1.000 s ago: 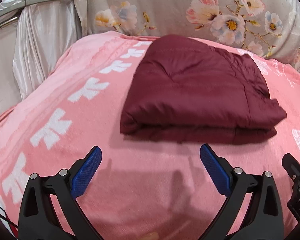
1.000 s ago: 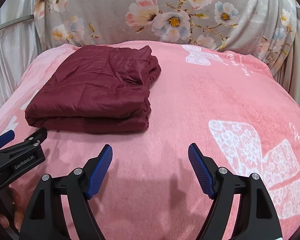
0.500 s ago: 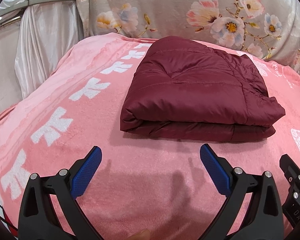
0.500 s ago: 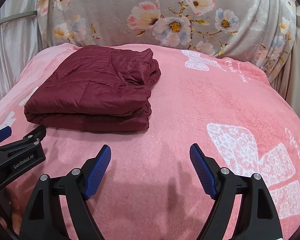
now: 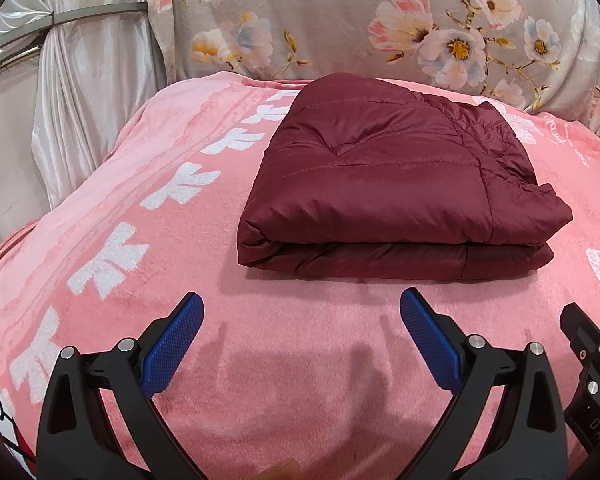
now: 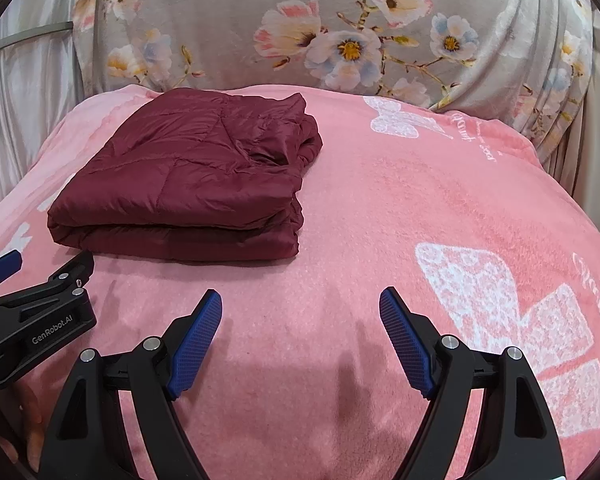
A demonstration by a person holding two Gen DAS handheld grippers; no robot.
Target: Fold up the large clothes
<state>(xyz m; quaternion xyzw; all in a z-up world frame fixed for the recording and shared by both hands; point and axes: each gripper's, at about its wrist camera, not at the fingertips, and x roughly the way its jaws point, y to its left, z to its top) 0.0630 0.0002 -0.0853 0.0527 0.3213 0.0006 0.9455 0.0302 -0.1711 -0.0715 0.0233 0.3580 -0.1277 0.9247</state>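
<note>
A dark red quilted garment (image 5: 392, 184) lies folded into a thick rectangle on the pink blanket (image 5: 148, 264); in the right wrist view the same garment (image 6: 196, 180) sits at the left. My left gripper (image 5: 300, 312) is open just in front of the fold's near edge, apart from it, nothing between its blue pads. My right gripper (image 6: 300, 308) is also open over bare blanket, to the right of the garment and a little nearer than it. The left gripper's black body (image 6: 40, 316) shows at the left edge of the right wrist view.
A grey floral cover (image 5: 380, 20) rises behind the blanket. Shiny grey curtain (image 5: 80, 100) with a metal band hangs at the left. White butterfly prints (image 6: 508, 320) mark the blanket on the right, white bow prints (image 5: 112, 256) on the left. A fingertip (image 5: 280, 472) shows at the bottom edge.
Both views have tilted slightly, so the garment sits a bit lower in them. Both grippers stay open and in place; the garment has not moved.
</note>
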